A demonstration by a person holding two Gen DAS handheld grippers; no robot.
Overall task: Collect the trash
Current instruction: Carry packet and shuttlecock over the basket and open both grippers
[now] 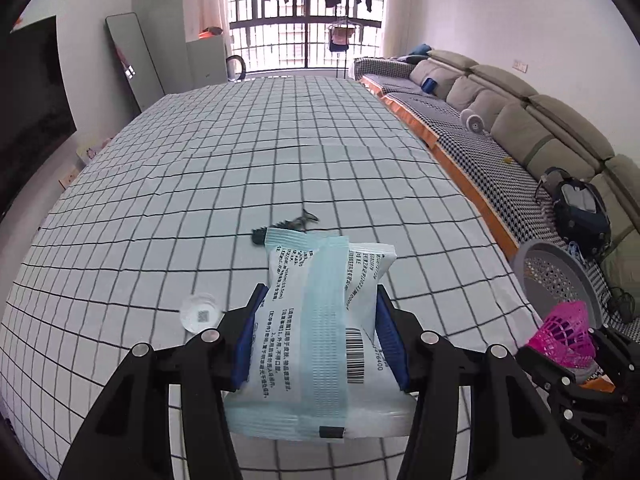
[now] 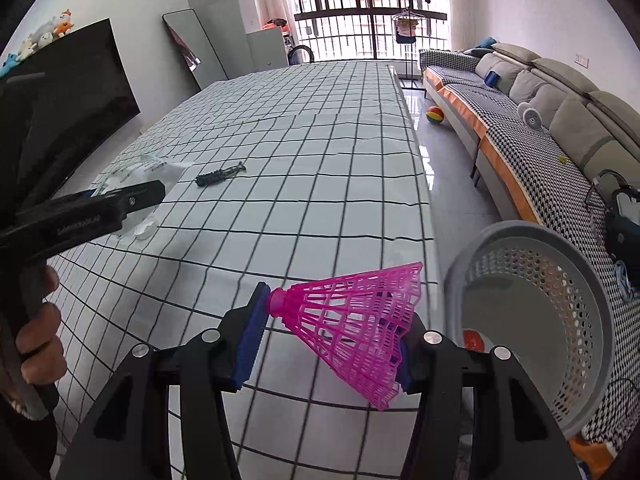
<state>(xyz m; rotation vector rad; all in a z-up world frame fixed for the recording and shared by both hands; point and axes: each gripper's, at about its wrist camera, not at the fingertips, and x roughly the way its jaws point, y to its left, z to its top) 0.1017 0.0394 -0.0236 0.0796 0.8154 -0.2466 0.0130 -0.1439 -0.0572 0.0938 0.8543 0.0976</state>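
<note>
Left claw (image 1: 320, 332) grips a white-and-teal packet (image 1: 320, 320); right claw (image 2: 332, 332) grips a pink shuttlecock (image 2: 352, 328) beside the grey perforated basket (image 2: 592, 320), an orange-red item (image 2: 472, 340) inside.

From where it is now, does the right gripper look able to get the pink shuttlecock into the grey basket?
Probably yes. The right gripper is shut on the pink shuttlecock, and the grey basket stands just beside it past the table edge, its mouth tilted toward the gripper with nothing between them.

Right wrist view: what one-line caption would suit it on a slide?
Pink shuttlecock clamped in the right gripper above the checked table, beside a grey perforated basket.
</note>
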